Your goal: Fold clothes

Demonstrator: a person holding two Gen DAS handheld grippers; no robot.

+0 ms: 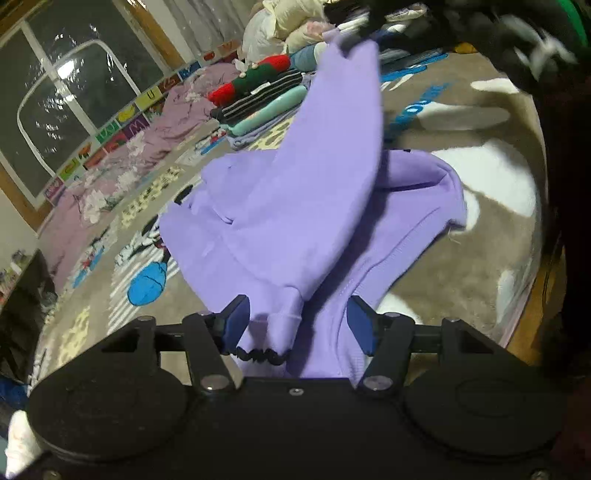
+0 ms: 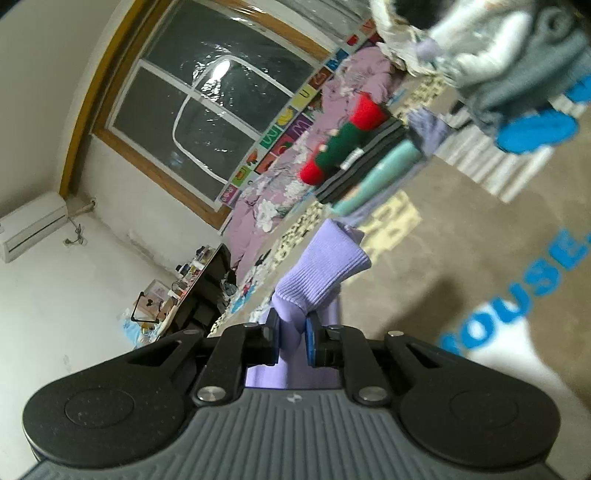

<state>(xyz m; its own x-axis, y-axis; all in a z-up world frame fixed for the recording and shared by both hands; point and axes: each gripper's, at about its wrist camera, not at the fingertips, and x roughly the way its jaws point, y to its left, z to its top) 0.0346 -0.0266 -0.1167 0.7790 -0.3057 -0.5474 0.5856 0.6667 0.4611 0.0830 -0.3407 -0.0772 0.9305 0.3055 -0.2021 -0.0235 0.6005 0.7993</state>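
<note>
A grey printed carpet covers the floor, with blue lettering and cartoon patches, and everything else is placed from it. Along the carpet's far edge a mauve flowered quilt lies bunched under the dark window. On the carpet's far part sits a stack of folded clothes: a red and green knit on top, striped dark pieces and a teal one beneath. Nearer, in the middle of the carpet, the lilac sweatshirt is half lifted off the pile, its body rumpled on the carpet and one sleeve drawn up toward the top of the left wrist view, where the blurred right gripper holds it. From its own camera the right gripper is pinched tight on the sleeve just behind the ribbed cuff, which sticks out past the blue pads. The left gripper stands wide, its jaws apart with the hem and a second cuff lying loosely between them, above the carpet's near edge
</note>
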